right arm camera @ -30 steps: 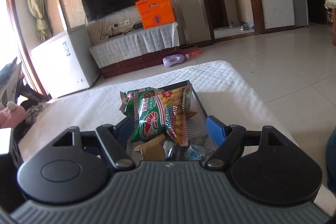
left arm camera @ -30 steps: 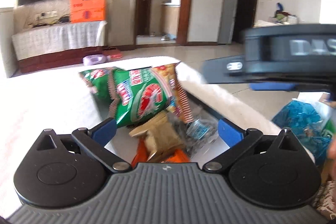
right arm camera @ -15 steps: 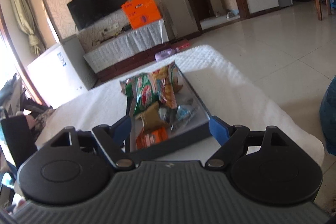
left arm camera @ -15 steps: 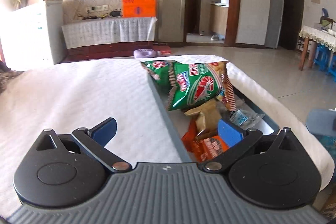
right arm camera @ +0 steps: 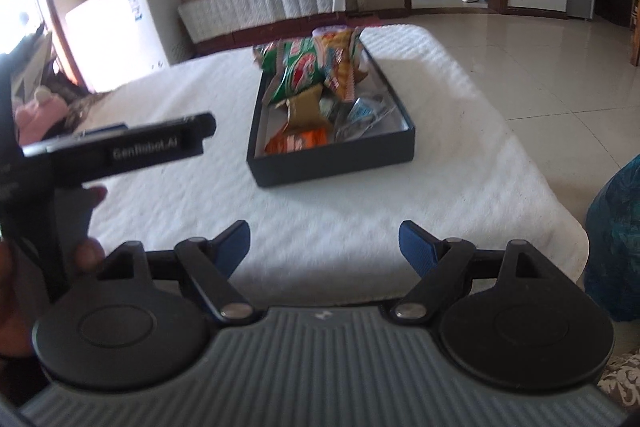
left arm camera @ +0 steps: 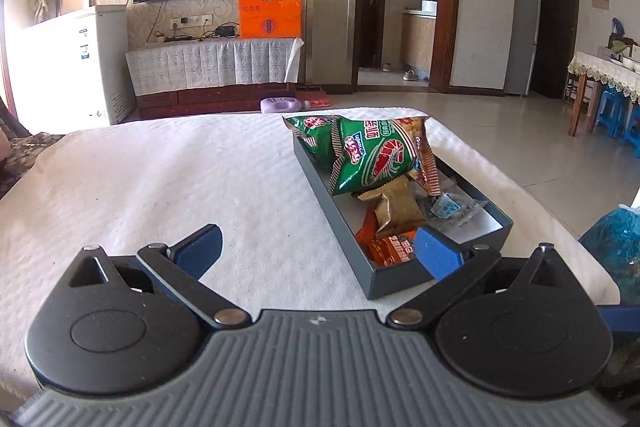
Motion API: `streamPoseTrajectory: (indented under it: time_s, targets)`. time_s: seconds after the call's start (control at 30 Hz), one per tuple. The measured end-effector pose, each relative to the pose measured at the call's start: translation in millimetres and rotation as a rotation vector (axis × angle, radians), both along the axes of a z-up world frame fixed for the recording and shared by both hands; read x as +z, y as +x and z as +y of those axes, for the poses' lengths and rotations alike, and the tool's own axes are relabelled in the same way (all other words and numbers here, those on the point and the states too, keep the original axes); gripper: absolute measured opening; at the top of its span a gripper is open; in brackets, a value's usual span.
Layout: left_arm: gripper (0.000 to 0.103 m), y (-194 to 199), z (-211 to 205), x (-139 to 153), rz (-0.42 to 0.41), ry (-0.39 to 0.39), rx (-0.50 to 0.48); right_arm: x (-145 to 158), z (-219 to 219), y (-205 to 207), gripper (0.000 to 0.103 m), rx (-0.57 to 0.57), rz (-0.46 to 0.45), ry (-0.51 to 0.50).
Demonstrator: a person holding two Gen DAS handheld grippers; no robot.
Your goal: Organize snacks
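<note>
Hovering the left hand-held gripper [left arm camera: 316, 239] and the right hand-held gripper [right arm camera: 324, 233] short of the dark box [left arm camera: 400, 279], both with fingers apart and clamping nothing, the right one having just been opening over bare cloth only; leaving the snacks inside that box, toward the right side of the white-covered tabletop [left arm camera: 160, 187]. Risking a spill, judging by the green chip bags [left arm camera: 372, 163] leaning high above the far rim: possibly tipping them onto the cloth by nudging them on the way to the brown packet [left arm camera: 396, 207] or the orange packet [left arm camera: 390, 247] lying lower down. Risking also a shove of the whole box, probably light, toward the tabletop's right edge, with one finger of the left hand-held gripper lining up with its near corner. Risking a crushed bag too, by squeezing the puffed chips hard. Differing from a second ago: then peering from close over the box, snacks filling the gap between the fingers, now sitting back with the whole box showing; then catching the right hand-held gripper crossing the left wrist view, now missing it there and instead showing the left one at the left of the right wrist view
</note>
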State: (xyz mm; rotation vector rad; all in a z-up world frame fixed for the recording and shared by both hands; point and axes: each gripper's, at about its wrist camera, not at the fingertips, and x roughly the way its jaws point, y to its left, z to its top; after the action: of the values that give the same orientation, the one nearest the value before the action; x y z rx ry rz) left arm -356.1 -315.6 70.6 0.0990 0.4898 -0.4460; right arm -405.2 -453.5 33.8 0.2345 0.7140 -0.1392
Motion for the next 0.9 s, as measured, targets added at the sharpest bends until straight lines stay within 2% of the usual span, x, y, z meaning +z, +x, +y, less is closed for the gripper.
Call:
streamPoseTrajectory:
  time_s: [0.3, 0.6, 0.9]
  targets:
    - [0.103, -22.8, -3.4, -0.3, -0.018, 0.009, -0.054, -9.8, 7.6, 7.9, 0.083, 0.035, 0.060, -0.008]
    - [0.103, -21.3, -7.8, -6.7, 0.002, 0.024, -0.058, -13.9, 14.3, 14.2, 0.083, 0.077, 0.111, -0.041]
    - [0.103, -17.1, -6.4, -8.8, 0.017, 0.024, -0.047, -15.8, 13.5, 16.8, 0.083, 0.090, 0.132, -0.033]
